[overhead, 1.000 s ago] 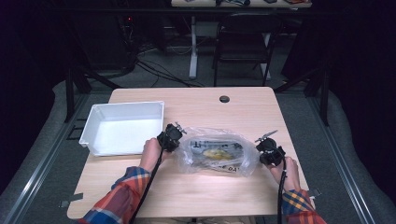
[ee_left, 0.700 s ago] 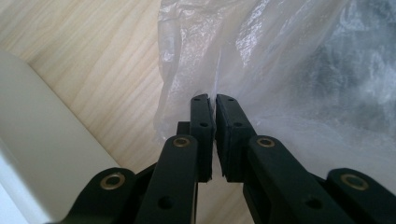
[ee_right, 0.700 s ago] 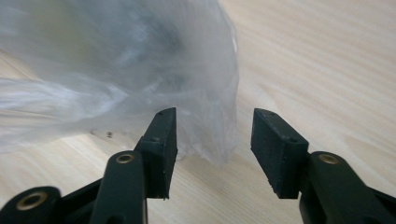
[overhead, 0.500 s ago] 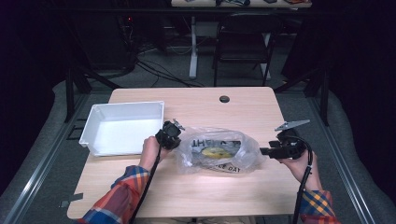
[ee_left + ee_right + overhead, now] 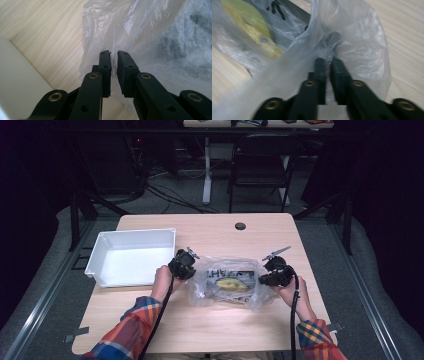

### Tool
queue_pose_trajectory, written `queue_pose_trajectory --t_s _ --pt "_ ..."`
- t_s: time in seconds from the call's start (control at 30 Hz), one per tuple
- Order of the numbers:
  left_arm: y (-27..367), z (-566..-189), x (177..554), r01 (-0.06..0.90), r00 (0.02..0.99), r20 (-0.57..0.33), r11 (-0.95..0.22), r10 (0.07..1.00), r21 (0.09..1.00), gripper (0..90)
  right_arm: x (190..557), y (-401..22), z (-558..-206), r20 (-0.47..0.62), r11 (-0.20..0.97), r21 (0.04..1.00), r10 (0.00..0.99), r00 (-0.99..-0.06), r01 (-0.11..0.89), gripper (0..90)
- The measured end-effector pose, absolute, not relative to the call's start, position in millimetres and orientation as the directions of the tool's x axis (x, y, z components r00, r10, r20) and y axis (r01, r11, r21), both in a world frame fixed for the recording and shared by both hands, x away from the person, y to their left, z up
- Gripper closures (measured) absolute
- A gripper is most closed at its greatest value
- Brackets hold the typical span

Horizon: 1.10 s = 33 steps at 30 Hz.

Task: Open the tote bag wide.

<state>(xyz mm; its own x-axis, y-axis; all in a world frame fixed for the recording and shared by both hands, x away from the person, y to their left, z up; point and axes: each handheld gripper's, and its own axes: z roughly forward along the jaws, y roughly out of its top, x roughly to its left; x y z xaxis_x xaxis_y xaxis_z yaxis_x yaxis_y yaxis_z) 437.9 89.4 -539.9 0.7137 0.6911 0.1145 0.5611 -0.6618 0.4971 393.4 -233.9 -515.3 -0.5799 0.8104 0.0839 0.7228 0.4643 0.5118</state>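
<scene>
High view shows us holding a clear plastic bag (image 5: 227,282) in the middle of the table (image 5: 210,330), a little toward the near edge. Our left gripper (image 5: 186,265) is at the bag's left edge and our right gripper (image 5: 267,276) at its right edge, so the bag lies between the two. Through the film we can see a flat package with a yellow patch (image 5: 231,284) and dark lettering; the lettering is too small to read. A white tray (image 5: 97,265) stands on the table just left of the left gripper, close to it but apart from the bag.

Left gripper view has our jaws nearly together, with a thin fold of the bag's film (image 5: 113,53) pinched between the pads (image 5: 105,62). The light wood of the table and a corner of the white tray (image 5: 17,82) lie to the left in that view.

Right gripper view, somewhat blurred, shows our jaws having just closed on a gathered bunch of the bag (image 5: 352,45), the film puckered at the tips of the pads (image 5: 320,65). The yellow patch (image 5: 249,27) shows through the plastic at the upper left of that view.

Both hands come in from the near edge in plaid sleeves (image 5: 135,320), a black cable (image 5: 292,320) trailing back from the right gripper.
</scene>
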Motion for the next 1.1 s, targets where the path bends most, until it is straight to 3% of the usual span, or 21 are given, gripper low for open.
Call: queue_pose_trajectory --t_s 0.4,0.5,0.6,0.67,0.73,0.9,1.1 --pt "83.7 -546.0 440.9 0.547 0.703 0.188 -0.691 0.685 0.473 85.5 399.1 -254.4 -528.8 -0.081 0.406 0.486 0.902 -0.423 0.774 90.0" --pt "83.9 -545.7 441.4 0.544 0.703 0.195 -0.694 0.683 0.471 82.7 401.0 -258.0 -537.3 -0.123 0.422 0.444 0.903 -0.412 0.791 90.0" --pt "87.5 -536.5 440.9 0.553 0.697 0.174 -0.676 0.695 0.488 72.0 399.6 -257.2 -534.5 -0.129 0.439 0.435 0.894 -0.428 0.786 90.0" --pt "90.9 -524.9 438.9 0.548 0.696 0.163 -0.664 0.699 0.508 66.0 396.8 -259.9 -524.9 -0.085 0.425 0.469 0.894 -0.440 0.774 82.9" --pt "94.5 -512.6 436.0 0.543 0.696 0.151 -0.652 0.702 0.528 61.2 390.9 -265.8 -507.2 -0.046 0.412 0.510 0.890 -0.454 0.755 68.5" --pt "102.9 -493.4 432.3 0.537 0.692 0.121 -0.619 0.712 0.573 59.7 380.4 -272.8 -481.1 -0.018 0.383 0.571 0.890 -0.456 0.726 56.9" --pt "98.3 -474.8 422.6 0.538 0.712 0.029 -0.572 0.701 0.619 44.9 370.5 -265.5 -457.5 0.033 0.363 0.654 0.863 -0.504 0.664 41.7"
